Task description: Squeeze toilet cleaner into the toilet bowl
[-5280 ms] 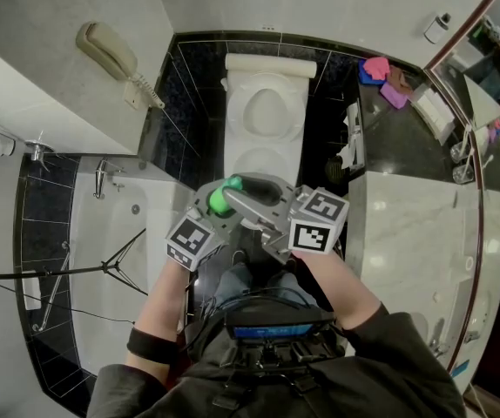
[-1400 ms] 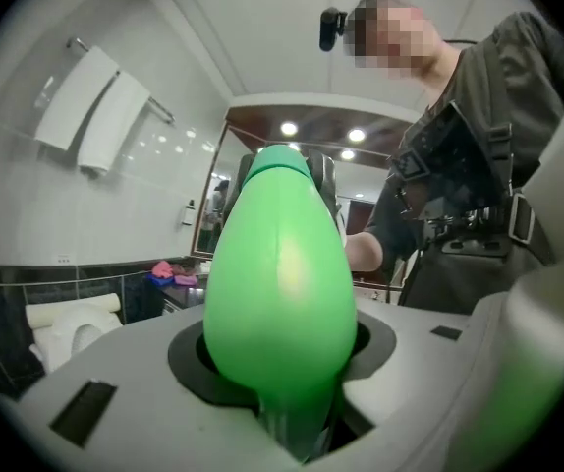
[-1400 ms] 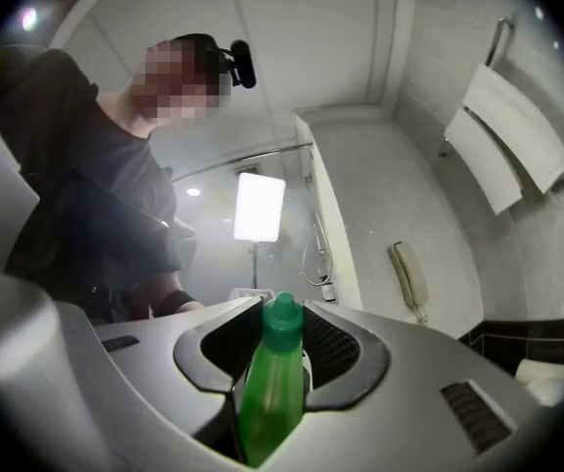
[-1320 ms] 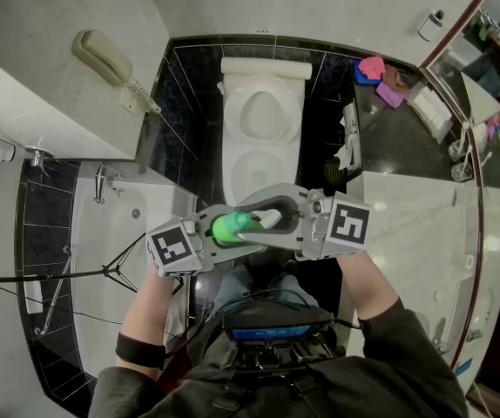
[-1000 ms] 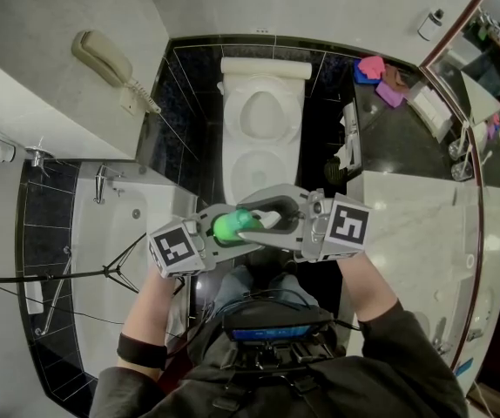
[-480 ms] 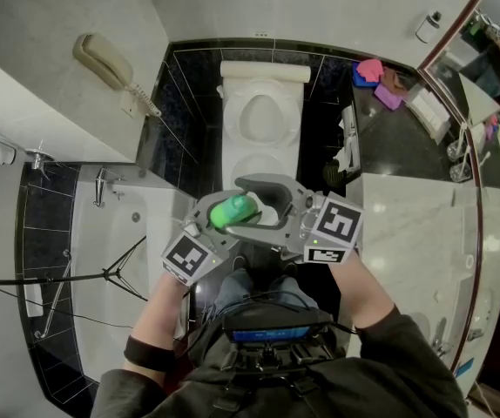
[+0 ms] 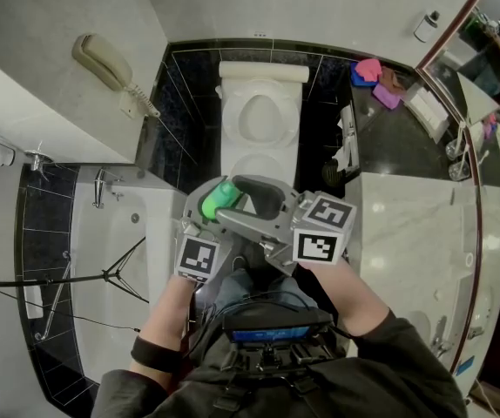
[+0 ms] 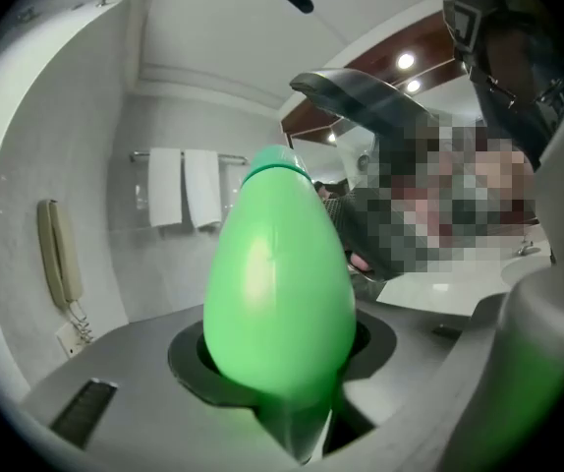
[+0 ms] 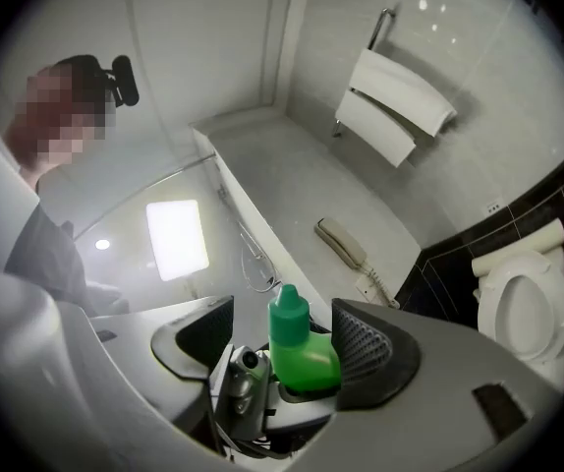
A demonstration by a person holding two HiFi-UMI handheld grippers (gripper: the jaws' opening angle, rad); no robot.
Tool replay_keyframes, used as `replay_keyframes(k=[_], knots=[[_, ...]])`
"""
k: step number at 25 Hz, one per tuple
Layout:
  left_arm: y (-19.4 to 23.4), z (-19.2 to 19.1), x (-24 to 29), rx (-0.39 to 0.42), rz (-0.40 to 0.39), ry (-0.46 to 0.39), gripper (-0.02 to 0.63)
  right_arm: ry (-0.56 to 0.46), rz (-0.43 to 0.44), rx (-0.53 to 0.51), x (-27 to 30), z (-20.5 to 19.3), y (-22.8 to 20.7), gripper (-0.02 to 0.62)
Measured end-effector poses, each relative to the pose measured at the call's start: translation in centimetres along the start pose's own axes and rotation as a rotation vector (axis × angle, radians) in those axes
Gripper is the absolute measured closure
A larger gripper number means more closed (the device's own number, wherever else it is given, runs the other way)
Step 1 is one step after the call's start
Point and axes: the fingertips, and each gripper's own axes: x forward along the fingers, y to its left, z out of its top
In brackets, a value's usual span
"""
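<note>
While the left gripper (image 8: 282,386) stays out of the squeezing and simply clamps the bottle (image 7: 221,197) by its green body at the centre of the head view, the right gripper (image 9: 284,344) comes in from four o'clock; its jaws have just been opening and stand wide on either side of the cap (image 9: 288,313) without pressing it. By my reading nothing is squeezed yet. The cap looks still on and the bowl (image 7: 263,116) sits clean at twelve o'clock, so uncapping, reaching, tipping and squeezing remain.

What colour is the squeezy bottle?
The bottle is bright green, seen best in the left gripper view.
</note>
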Motion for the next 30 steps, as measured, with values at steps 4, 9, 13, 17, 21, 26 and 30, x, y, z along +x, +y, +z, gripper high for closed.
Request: replay_keyframes(k=[4, 9, 13, 17, 21, 26, 30], knots=[[0.3, -0.4, 0.1, 0.035, 0.053, 0.013, 0.417, -0.007, 0.003, 0.076, 0.1, -0.1, -0.1, 0.309], [0.6, -0.6, 0.4, 0.054, 0.085, 0.03, 0.417, 0.007, -0.032, 0.091, 0.3, -0.4, -0.7, 0.43], [0.6, -0.7, 0.5, 0.066, 0.085, 0.048, 0.417, 0.009, -0.047, 0.074, 0.1, -0.4, -1.2, 0.462], [0.2, -0.7, 0.7, 0.035, 0.044, 0.05, 0.417, -0.001, -0.043, 0.063, 0.0, -0.2, -1.3, 0.46], [-0.9, -0.6, 0.7, 0.007, -0.079, 0.036, 0.417, -0.004, -0.017, 0.025, -0.1, -0.1, -1.2, 0.459], [-2.7, 0.1, 0.2, -0.075, -0.254, 0.021, 0.417, -0.006, 0.056, -0.067, -0.6, 0.2, -0.5, 0.457], [-4.2, 1.3, -0.7, -0.156, -0.395, 0.008, 0.417, 0.008, 0.14, -0.158, -1.0, 0.3, 0.5, 0.456]])
